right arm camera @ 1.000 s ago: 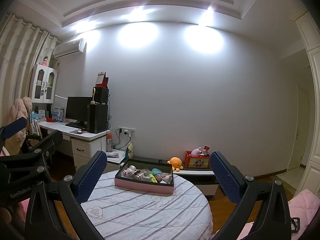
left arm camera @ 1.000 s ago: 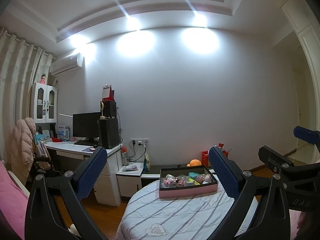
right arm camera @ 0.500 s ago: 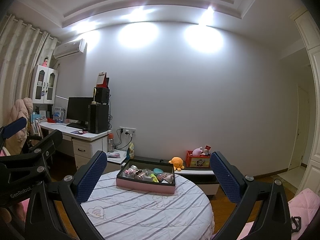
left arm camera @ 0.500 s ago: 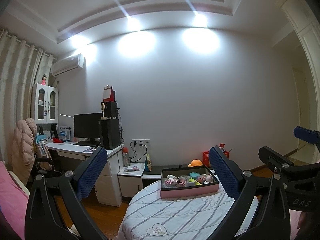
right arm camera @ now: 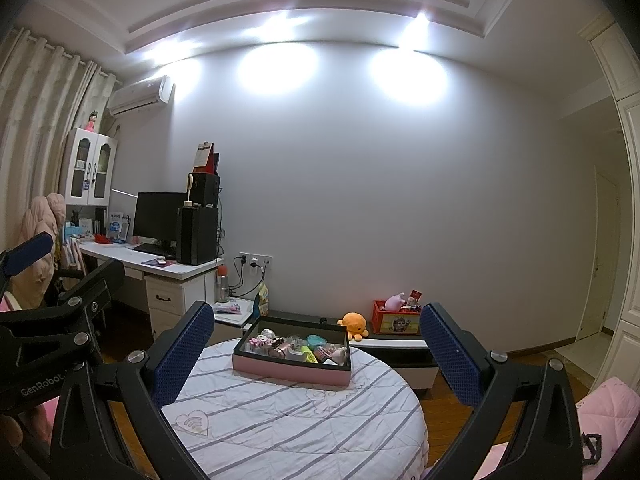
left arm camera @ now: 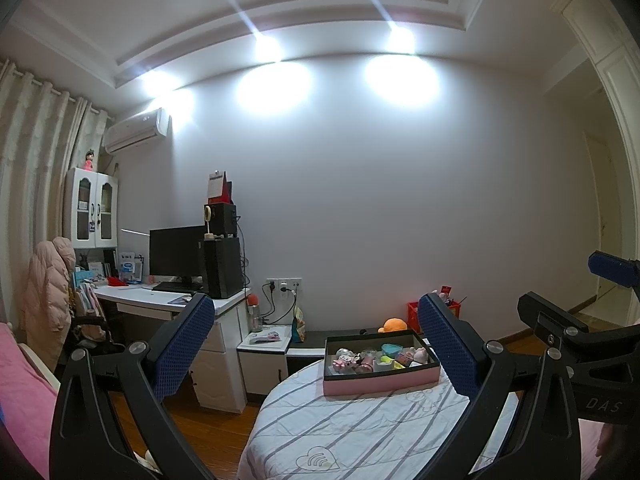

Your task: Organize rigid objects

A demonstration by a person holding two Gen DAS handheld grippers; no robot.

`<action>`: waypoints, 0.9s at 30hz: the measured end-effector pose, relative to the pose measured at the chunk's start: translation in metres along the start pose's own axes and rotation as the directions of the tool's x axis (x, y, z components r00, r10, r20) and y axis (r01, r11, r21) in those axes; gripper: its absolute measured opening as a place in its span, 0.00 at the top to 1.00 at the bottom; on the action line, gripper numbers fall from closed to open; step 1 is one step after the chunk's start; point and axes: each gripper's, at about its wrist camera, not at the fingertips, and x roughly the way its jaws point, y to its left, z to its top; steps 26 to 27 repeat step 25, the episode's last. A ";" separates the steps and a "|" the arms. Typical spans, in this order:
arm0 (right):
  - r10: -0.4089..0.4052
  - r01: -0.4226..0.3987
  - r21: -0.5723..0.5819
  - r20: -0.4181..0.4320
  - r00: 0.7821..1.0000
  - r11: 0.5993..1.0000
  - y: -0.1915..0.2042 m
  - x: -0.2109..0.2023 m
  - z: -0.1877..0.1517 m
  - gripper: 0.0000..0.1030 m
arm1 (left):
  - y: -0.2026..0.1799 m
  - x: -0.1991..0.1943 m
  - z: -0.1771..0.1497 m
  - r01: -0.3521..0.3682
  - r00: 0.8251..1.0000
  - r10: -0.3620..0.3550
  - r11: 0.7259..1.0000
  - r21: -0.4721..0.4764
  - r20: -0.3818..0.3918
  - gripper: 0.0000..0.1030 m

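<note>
Right wrist view — both grippers' jaws wide apart, empty, above the pink box [right arm camera: 291, 372] of toys

A round table [right arm camera: 280, 420] under a grey-striped white quilted cover carries 1 pink-sided open box [right arm camera: 290, 372] of small toys.

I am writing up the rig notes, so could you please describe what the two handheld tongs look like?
Both the left tongs and right tongs have black angular frames joined by silver round bolts. Each finger carries a long blue pad with a dimpled, grid-like texture. White lettering marks the frames: "GenRobot" on the left unit, seen from the right camera, and "DAS" on the right unit, seen from the left camera. No cables show.
</note>
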 end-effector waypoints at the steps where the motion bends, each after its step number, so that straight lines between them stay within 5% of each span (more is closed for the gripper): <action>1: 0.001 -0.001 0.000 0.000 1.000 1.000 0.001 0.000 0.001 0.00 | 0.000 0.000 0.000 0.000 1.000 0.000 1.000 0.000 0.001 0.00; 27: 0.000 0.000 -0.002 0.005 1.000 1.000 0.000 0.000 0.001 0.00 | 0.004 -0.007 0.004 -0.004 1.000 0.004 1.000 0.002 0.006 0.00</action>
